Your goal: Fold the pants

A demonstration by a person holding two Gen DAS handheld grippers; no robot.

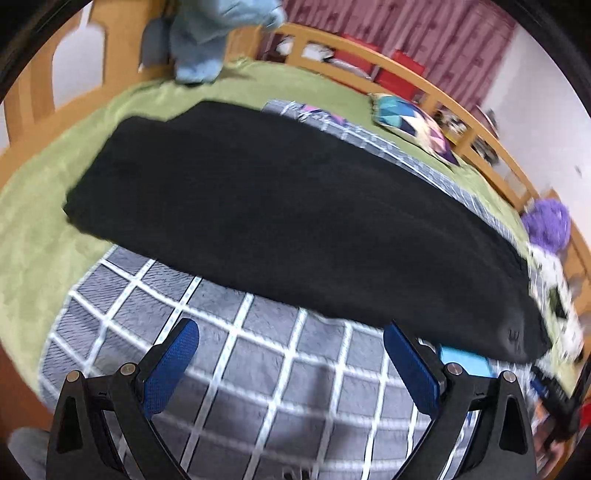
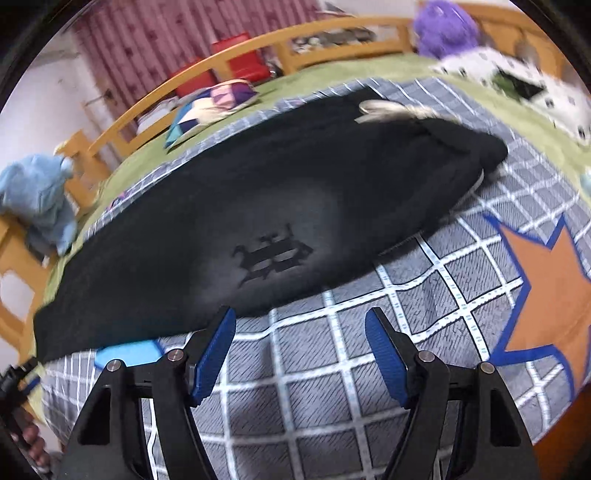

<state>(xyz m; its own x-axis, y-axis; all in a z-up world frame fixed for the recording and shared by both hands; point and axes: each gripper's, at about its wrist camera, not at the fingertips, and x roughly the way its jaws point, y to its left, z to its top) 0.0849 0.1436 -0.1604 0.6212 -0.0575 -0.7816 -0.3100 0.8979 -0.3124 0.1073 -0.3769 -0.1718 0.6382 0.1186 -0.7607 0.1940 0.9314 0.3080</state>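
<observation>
Black pants [image 1: 277,221] lie flat as one long strip across a grey checked blanket [image 1: 258,387] on the bed. In the right wrist view the pants [image 2: 240,206] show a dark emblem [image 2: 273,258] and a pale drawstring [image 2: 391,109] at the waist end, far right. My left gripper [image 1: 291,332] is open and empty, just short of the pants' near edge. My right gripper [image 2: 301,321] is open and empty, its left fingertip [image 2: 225,325] close to the pants' near edge.
A green bedspread [image 1: 37,229] lies under the blanket. A wooden rail [image 1: 443,85] rings the bed. A blue plush [image 1: 199,40], patterned cushion [image 1: 410,122], purple plush [image 2: 443,26] and white spotted cloth [image 2: 524,85] lie around. An orange star [image 2: 546,288] marks the blanket.
</observation>
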